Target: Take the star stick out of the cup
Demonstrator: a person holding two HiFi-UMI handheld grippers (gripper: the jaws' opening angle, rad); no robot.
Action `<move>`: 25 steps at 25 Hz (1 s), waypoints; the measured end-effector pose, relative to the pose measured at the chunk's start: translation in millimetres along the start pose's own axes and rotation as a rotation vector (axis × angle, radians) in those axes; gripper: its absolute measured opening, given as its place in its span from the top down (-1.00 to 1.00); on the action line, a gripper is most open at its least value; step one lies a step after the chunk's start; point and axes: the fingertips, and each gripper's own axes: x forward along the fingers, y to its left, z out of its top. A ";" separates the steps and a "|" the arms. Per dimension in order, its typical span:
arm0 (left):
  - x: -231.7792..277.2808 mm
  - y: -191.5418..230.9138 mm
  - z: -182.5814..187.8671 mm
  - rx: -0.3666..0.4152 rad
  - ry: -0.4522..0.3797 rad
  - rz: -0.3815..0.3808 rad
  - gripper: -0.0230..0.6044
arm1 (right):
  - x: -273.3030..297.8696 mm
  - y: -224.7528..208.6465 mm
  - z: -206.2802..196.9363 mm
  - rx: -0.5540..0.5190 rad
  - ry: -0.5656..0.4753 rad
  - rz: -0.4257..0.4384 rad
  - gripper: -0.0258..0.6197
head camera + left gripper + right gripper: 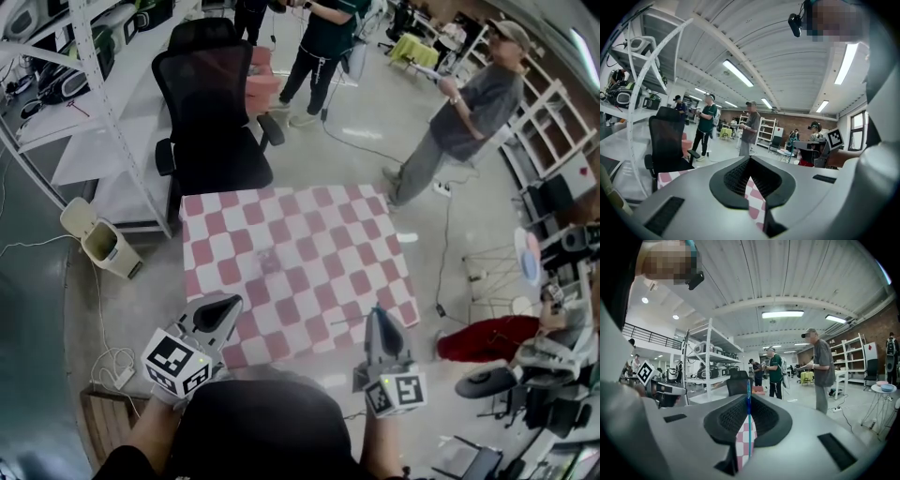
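Note:
A table under a red-and-white checked cloth (309, 234) fills the middle of the head view. On it, near the centre, stands a small pale cup (269, 262), too faint for me to see what is inside. My right gripper (378, 313) hovers over the table's near right corner, well short of the cup. It is shut on a thin blue stick (749, 427) that rises upright between its jaws (749, 416); the star end does not show. My left gripper (231, 303) is at the near left corner, shut, with only cloth visible past its jaws (751, 180).
A black office chair (211, 122) stands at the table's far edge. Two people (469, 112) (323, 47) stand beyond it. A white bin (103, 246) and metal shelving (94, 84) are on the left. Cables, stands and a red object (487, 337) crowd the floor on the right.

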 end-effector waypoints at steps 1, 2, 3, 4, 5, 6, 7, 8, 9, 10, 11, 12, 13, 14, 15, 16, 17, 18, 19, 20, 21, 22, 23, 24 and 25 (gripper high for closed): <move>0.9 0.6 -0.4 0.001 0.002 0.002 0.80 | 0.2 -1.3 -3.3 -0.004 0.015 -0.005 0.83; 1.6 1.2 -0.5 0.002 0.003 0.003 0.80 | 0.2 -2.6 -6.9 -0.011 0.033 -0.010 0.83; 2.0 1.2 -0.4 0.002 0.005 0.004 0.80 | 0.3 -3.0 -9.6 -0.019 0.047 -0.013 0.83; 2.0 0.7 -0.5 0.002 0.005 0.004 0.80 | 0.4 -2.9 -11.0 -0.027 0.056 -0.011 0.83; 1.8 0.0 -0.5 0.002 0.006 0.005 0.80 | 0.8 -2.8 -11.6 -0.032 0.060 -0.008 0.83; 1.4 -0.8 -0.6 0.002 0.007 0.006 0.80 | 1.3 -2.7 -11.6 -0.034 0.060 -0.005 0.83; 0.8 -1.2 -0.8 0.004 0.008 0.008 0.80 | 1.9 -2.6 -11.1 -0.032 0.057 -0.002 0.83; -0.1 -1.3 -1.3 0.004 0.010 0.011 0.80 | 2.8 -2.2 -10.4 -0.026 0.052 0.001 0.83; -1.0 -0.8 -1.9 0.004 0.012 0.014 0.80 | 3.9 -1.6 -9.8 -0.022 0.048 0.004 0.83; -1.8 0.1 -2.6 0.003 0.013 0.018 0.80 | 5.3 -1.2 -9.9 -0.024 0.047 0.006 0.83; -2.4 1.3 -3.4 0.001 0.013 0.023 0.80 | 6.8 -0.8 -10.3 -0.029 0.049 0.008 0.83; -2.6 2.3 -3.9 0.001 0.014 0.027 0.80 | 8.2 -0.1 -10.5 -0.032 0.050 0.010 0.83; -2.7 2.8 -4.1 0.001 0.015 0.029 0.80 | 9.1 0.9 -10.3 -0.033 0.048 0.013 0.83; -3.1 2.8 -3.9 0.001 0.015 0.029 0.80 | 9.7 2.6 -8.9 -0.031 0.041 0.018 0.83; -3.7 2.5 -3.4 0.000 0.014 0.030 0.80 | 10.3 5.3 -6.0 -0.025 0.027 0.027 0.83; -4.7 2.0 -2.8 -0.002 0.012 0.031 0.80 | 11.0 8.3 -2.5 -0.017 0.009 0.037 0.83; -5.8 1.4 -2.5 -0.005 0.010 0.033 0.80 | 11.5 10.5 -0.1 -0.012 -0.004 0.046 0.83; -6.8 0.9 -2.8 -0.006 0.009 0.035 0.80 | 11.8 11.7 0.5 -0.009 -0.009 0.050 0.83; -7.5 0.6 -3.2 -0.006 0.008 0.036 0.80 | 11.9 11.9 -0.4 -0.010 -0.007 0.050 0.83; -7.8 0.6 -3.5 -0.004 0.008 0.037 0.80 | 12.0 11.3 -2.1 -0.014 -0.002 0.048 0.83; -7.9 0.7 -3.3 -0.002 0.007 0.039 0.80 | 12.1 10.7 -3.2 -0.019 0.003 0.046 0.83; -8.2 1.0 -2.7 -0.001 0.006 0.041 0.80 | 12.1 10.5 -3.2 -0.021 0.003 0.046 0.83; -8.9 1.4 -1.8 -0.002 0.004 0.044 0.80 | 11.7 10.2 -3.4 -0.023 0.007 0.043 0.83; -10.0 1.9 -0.7 -0.003 0.002 0.049 0.80 | 10.9 9.2 -4.8 -0.028 0.021 0.035 0.83; -11.4 2.3 0.4 -0.005 0.000 0.054 0.80 | 9.8 8.3 -6.3 -0.033 0.037 0.027 0.83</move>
